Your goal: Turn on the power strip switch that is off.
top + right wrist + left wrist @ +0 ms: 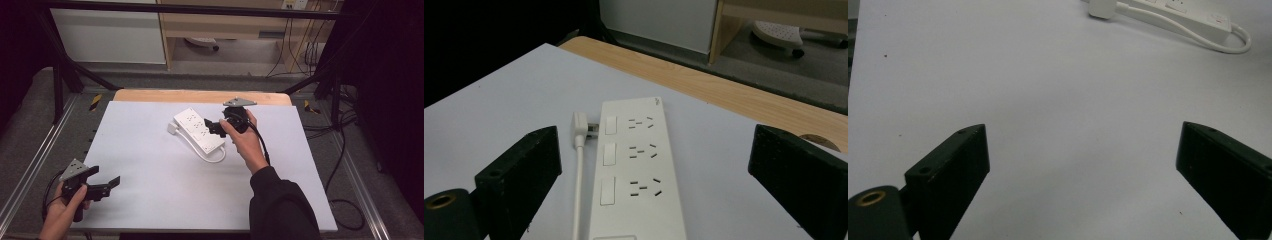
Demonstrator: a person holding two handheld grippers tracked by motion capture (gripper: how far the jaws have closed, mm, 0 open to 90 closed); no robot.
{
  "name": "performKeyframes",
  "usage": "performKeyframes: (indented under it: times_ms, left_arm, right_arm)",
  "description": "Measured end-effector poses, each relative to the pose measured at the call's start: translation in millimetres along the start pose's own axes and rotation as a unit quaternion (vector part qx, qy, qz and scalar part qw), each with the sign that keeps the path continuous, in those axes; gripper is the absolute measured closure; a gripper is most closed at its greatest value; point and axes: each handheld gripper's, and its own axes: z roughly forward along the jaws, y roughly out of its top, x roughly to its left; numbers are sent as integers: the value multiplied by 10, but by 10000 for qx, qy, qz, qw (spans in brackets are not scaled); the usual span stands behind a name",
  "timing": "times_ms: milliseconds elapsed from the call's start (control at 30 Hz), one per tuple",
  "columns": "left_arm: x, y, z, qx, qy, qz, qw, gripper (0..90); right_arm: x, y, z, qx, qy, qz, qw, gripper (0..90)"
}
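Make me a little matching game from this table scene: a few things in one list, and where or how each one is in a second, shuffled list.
Things:
1. power strip
2. plug
3. left tongs
4. right tongs

Places or states:
A. open, over bare white table near the person's edge
B. open, reaching over the power strip
C. lying flat in the middle of the table
D. lying beside the power strip, on its white cord

Pairs: 1-C, 2-D, 3-A, 4-B
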Motion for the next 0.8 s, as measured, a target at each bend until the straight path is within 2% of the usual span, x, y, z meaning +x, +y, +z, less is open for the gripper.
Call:
performKeyframes:
  times_ms: [300,500,633,800]
  left_arm:
    - [5,-6,13,38,8,-5,10000,69]
    - [-5,-7,9,25,15,-9,10000,69]
    - [-3,-9,8,31,22,-13,10000,70]
    - [4,-11,10,27,6,-33,10000,70]
  right_arm:
    - [-95,-40,-271,-240,43,117,9996,75]
    - [-122,-59,-425,-275,-13,-1,9996,76]
    - [-152,-129,-554,-273,-82,-70,9996,76]
    - [-221,-252,-736,-373,-159,-20,9992,76]
